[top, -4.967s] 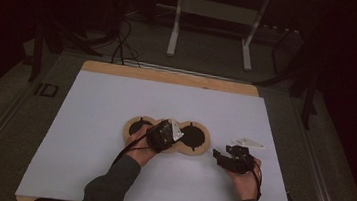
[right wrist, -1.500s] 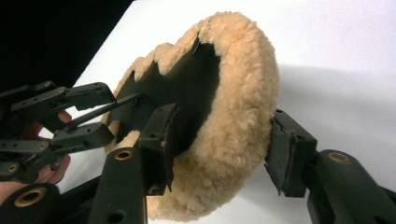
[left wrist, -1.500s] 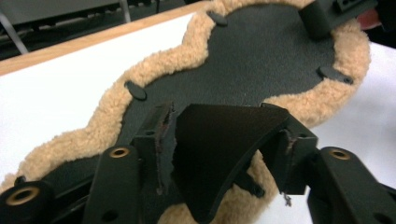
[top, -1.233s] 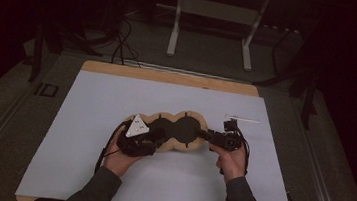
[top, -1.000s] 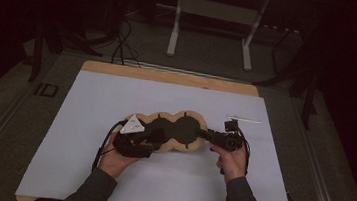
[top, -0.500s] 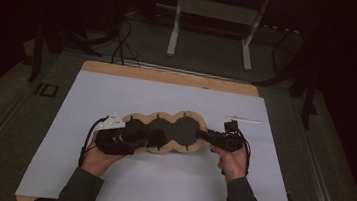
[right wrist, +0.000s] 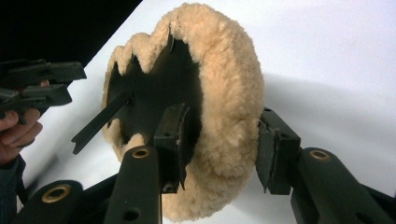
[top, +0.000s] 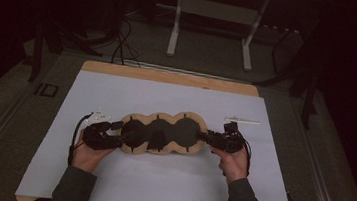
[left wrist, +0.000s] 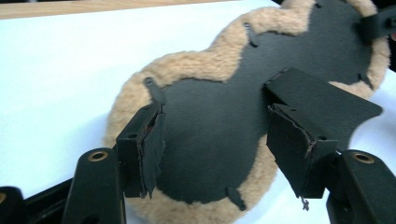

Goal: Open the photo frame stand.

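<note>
A tan fleece pad (top: 160, 134) with three round lobes and a black backing lies stretched out on the white mat (top: 158, 179). My left gripper (top: 112, 136) is at its left end. In the left gripper view its jaws (left wrist: 219, 144) stand wide open over the black backing (left wrist: 210, 130), pressing nothing. A loose black flap (left wrist: 322, 100) sticks up near the right jaw. My right gripper (top: 210, 139) is shut on the pad's right lobe, one jaw on the backing and the other against the fleece rim (right wrist: 224, 93), around the gripper's midpoint (right wrist: 224, 149). That lobe's edge is raised off the mat.
A thin white object (top: 241, 119) lies on the mat behind my right gripper. The wooden table edge (top: 169, 76) runs along the back. Metal stand legs (top: 177, 25) and cables are on the floor beyond. My left gripper (right wrist: 42, 84) shows far off in the right gripper view.
My left gripper has slid left, from above the pad's left lobe to just off its left end. The pad now lies longer than five seconds ago. My right gripper has stayed put.
</note>
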Motion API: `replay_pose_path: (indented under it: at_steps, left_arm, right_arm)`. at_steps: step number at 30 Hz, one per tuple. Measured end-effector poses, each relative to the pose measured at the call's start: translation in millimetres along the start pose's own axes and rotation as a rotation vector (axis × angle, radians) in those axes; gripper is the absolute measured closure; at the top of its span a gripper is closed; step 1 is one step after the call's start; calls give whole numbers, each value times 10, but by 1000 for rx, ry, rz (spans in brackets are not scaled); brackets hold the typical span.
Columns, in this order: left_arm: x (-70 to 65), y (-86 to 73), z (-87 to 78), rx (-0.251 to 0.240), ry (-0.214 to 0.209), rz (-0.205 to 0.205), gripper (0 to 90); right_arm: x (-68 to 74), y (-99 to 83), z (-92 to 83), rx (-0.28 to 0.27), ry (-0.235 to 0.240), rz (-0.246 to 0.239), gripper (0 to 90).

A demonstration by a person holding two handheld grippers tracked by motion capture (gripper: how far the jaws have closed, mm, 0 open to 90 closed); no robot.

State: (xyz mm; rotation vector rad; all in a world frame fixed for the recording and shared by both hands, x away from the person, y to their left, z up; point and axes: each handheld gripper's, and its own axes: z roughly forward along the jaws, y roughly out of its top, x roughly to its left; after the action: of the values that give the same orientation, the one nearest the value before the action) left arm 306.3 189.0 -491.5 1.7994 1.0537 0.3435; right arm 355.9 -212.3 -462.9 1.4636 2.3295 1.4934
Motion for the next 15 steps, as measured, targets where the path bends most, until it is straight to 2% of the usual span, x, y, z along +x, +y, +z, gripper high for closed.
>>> replay_pose_path:
  at_steps: [8, 12, 15]
  left_arm:
    - [138, -47, 25, 21, 44, -15, 366]
    - [193, -57, 32, 23, 39, -37, 349]
    - [224, -75, 66, 55, 52, -42, 344]
  right_arm:
    - [-5, -13, -2, 7, -7, -18, 577]
    - [-6, -20, -3, 10, -9, -27, 576]
    - [-4, -22, -3, 12, -13, -40, 576]
